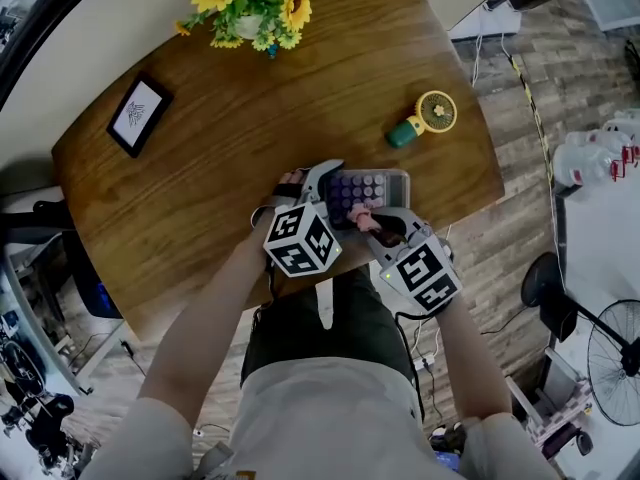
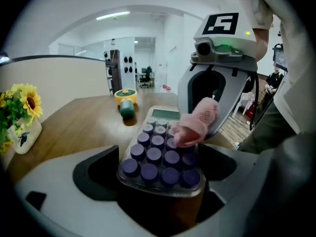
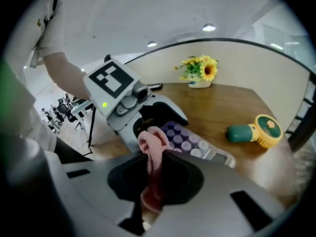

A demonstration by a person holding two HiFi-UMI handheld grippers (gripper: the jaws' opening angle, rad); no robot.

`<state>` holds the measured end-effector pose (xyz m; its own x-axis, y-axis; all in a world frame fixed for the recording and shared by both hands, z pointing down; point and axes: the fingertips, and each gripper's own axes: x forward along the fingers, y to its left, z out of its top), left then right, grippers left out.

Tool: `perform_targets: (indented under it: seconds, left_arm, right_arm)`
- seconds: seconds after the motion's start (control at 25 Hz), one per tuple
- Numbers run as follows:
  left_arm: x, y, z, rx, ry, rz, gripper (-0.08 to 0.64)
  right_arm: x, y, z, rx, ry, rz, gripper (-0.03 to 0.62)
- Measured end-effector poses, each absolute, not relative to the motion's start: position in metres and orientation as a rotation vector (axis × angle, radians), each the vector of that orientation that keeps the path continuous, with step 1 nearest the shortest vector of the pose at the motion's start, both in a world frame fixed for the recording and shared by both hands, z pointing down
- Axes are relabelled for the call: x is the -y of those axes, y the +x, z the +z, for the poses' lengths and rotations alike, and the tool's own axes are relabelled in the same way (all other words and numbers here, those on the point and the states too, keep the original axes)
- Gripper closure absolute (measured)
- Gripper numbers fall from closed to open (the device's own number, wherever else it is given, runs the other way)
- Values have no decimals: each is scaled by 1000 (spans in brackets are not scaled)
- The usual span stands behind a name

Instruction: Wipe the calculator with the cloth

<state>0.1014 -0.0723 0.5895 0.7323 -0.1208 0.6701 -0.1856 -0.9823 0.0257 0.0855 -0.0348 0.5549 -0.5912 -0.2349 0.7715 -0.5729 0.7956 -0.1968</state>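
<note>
A grey calculator [image 1: 372, 190] with purple keys lies near the table's front edge. My left gripper [image 1: 322, 194] is shut on its near end, the keys [image 2: 158, 158] filling the space between the jaws. My right gripper [image 1: 372, 224] is shut on a pink cloth [image 3: 152, 167]. The cloth's free end [image 2: 195, 124] rests on the keys at the calculator's right side [image 3: 183, 138]. The two grippers face each other across the calculator. Its display [image 2: 165, 114] shows at the far end.
A yellow and green hand fan [image 1: 424, 120] lies beyond the calculator. A sunflower pot [image 1: 256, 3] stands at the table's far edge, a small black frame [image 1: 139, 114] at the left. The wooden table's front edge [image 1: 470, 204] runs just right of the grippers.
</note>
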Motion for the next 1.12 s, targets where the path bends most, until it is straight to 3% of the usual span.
perform_targets:
  seconds: [0.16, 0.32, 0.56, 1.12]
  left_arm:
    - [72, 102, 589, 254, 2844, 1082, 66]
    - [72, 102, 587, 268, 2872, 1059, 66]
    - [72, 103, 586, 263, 2865, 1062, 66]
    - [72, 101, 588, 239, 2850, 1076, 66]
  right_arm:
    - [10, 101, 558, 2147, 476, 650, 548]
    - [55, 120, 535, 2232, 718, 756, 546]
    - [119, 89, 529, 2287, 838, 513, 543]
    - [62, 43, 553, 2294, 480, 443, 547]
